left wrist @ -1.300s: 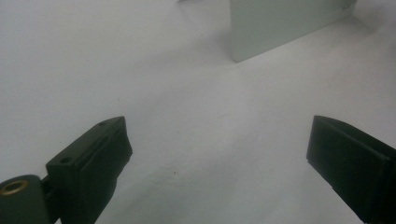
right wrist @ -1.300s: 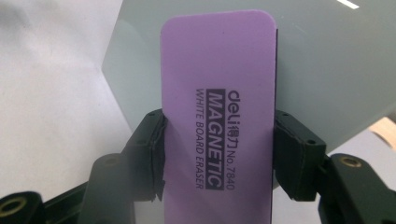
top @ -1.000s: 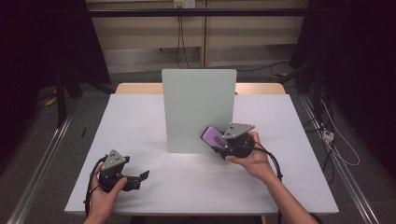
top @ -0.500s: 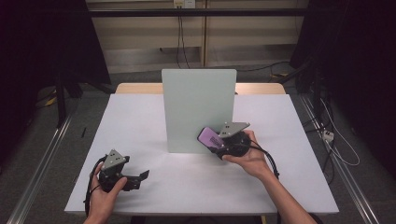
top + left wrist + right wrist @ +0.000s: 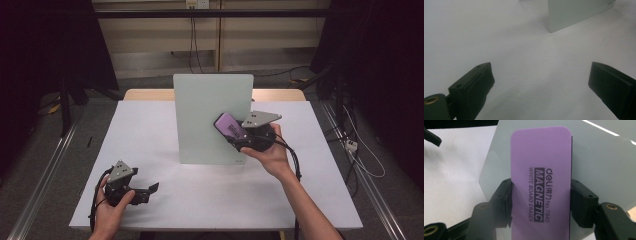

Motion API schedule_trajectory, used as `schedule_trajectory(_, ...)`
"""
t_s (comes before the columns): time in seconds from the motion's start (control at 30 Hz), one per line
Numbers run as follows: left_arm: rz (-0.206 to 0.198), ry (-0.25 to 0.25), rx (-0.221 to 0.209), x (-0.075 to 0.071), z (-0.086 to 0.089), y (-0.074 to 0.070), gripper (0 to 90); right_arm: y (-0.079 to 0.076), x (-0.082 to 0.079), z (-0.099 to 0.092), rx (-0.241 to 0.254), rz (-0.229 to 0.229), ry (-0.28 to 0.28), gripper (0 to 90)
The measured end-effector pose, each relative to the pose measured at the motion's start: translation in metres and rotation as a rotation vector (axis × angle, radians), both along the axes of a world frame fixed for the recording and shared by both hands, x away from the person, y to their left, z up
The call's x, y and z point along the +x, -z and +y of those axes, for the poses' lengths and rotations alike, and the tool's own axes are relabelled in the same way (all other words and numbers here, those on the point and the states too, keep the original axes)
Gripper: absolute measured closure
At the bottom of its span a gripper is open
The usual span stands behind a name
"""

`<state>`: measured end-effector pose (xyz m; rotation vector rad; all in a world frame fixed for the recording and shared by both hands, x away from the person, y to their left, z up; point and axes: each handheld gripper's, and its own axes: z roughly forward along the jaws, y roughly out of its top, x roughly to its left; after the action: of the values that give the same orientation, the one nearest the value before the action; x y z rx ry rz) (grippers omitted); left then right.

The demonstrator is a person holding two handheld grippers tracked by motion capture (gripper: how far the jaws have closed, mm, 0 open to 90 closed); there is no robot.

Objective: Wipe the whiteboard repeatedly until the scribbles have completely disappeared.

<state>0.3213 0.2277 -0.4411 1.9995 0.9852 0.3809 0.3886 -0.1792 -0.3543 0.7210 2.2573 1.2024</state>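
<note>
White table [image 5: 165, 135] on a grey floor [image 5: 45, 150] — black curtains [image 5: 45, 45], wall cables [image 5: 192, 35]

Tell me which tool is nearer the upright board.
Right. The right tool holds the purple eraser up against the board; the left tool sits apart, low at the table's near-left.

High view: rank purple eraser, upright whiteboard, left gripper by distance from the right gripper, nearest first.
1. Purple eraser: clamped in the right gripper's fingers.
2. Upright whiteboard: just behind the eraser, table middle.
3. Left gripper: near-left table edge, open, holding nothing.
</note>
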Motion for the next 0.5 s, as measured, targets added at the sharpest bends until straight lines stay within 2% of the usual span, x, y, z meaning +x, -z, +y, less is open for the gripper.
schedule_trajectory(0.2, 0.004, -0.005, -0.005, 0.001, 0.001, 0.000, 5.9, 0.004, -0.007, -0.002, 0.017, 0.017, -0.007, 41.9)
schedule_trajectory(0.33, -0.002, -0.005, -0.007, 0.000, 0.001, -0.001, 5.8, 0.007, -0.013, -0.006, 0.051, 0.029, -0.007, 41.9)
schedule_trajectory(0.5, 0.001, -0.005, -0.010, 0.000, 0.001, 0.000, 5.8, 0.015, -0.017, -0.008, 0.024, 0.060, -0.010, 41.8)
